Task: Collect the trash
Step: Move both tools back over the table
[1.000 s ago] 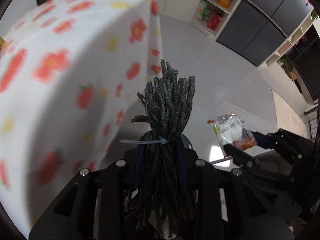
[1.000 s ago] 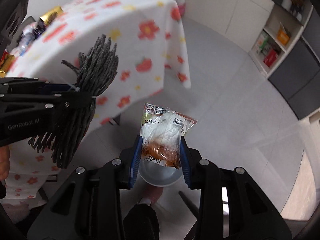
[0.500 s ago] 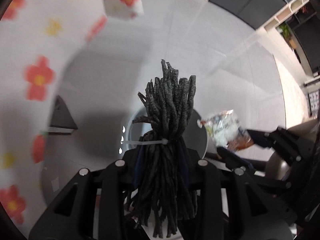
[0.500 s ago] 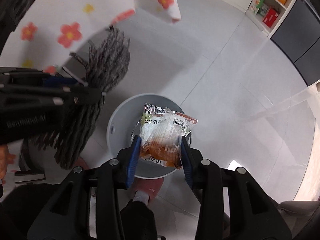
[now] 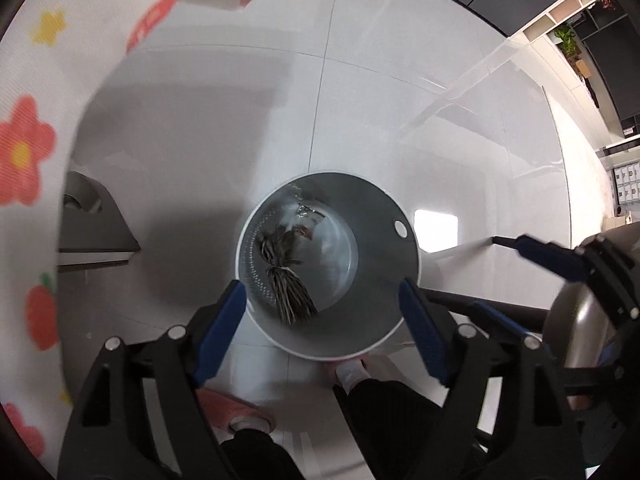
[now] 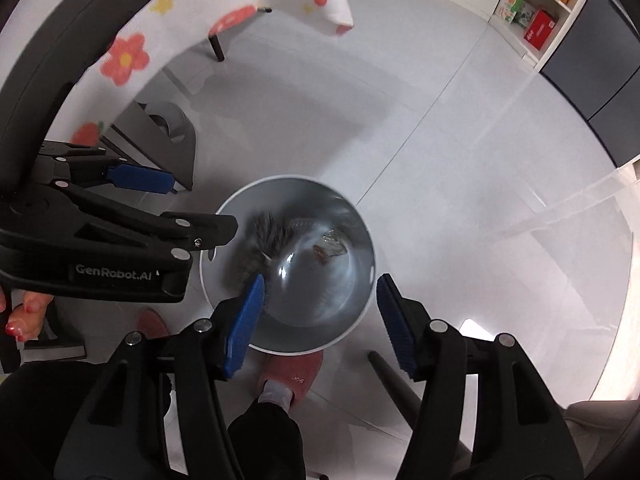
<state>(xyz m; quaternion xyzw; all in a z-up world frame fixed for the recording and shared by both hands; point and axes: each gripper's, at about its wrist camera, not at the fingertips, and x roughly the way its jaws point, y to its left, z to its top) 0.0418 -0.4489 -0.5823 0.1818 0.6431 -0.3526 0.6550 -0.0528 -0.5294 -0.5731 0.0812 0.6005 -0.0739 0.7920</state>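
At the far left hangs the flowered cloth (image 5: 24, 160) of the table. The left tongs (image 5: 320, 320) are spread wide over the bin (image 5: 384, 256), holding nothing. Inside the bin lie the grey cord bundle (image 5: 286, 276) and the snack wrapper (image 5: 306, 224). The right tongs (image 6: 318, 312) gape just as wide above the same bin, likewise bare. The drop step looks done; the next move probably calls for turning to the table for more trash.

Floral cloth, tiled floor, shelving
White tablecloth with red flowers (image 6: 124, 54) hangs above the grey tiled floor (image 6: 460, 140); white shelf unit (image 6: 532, 12) holds coloured boxes.
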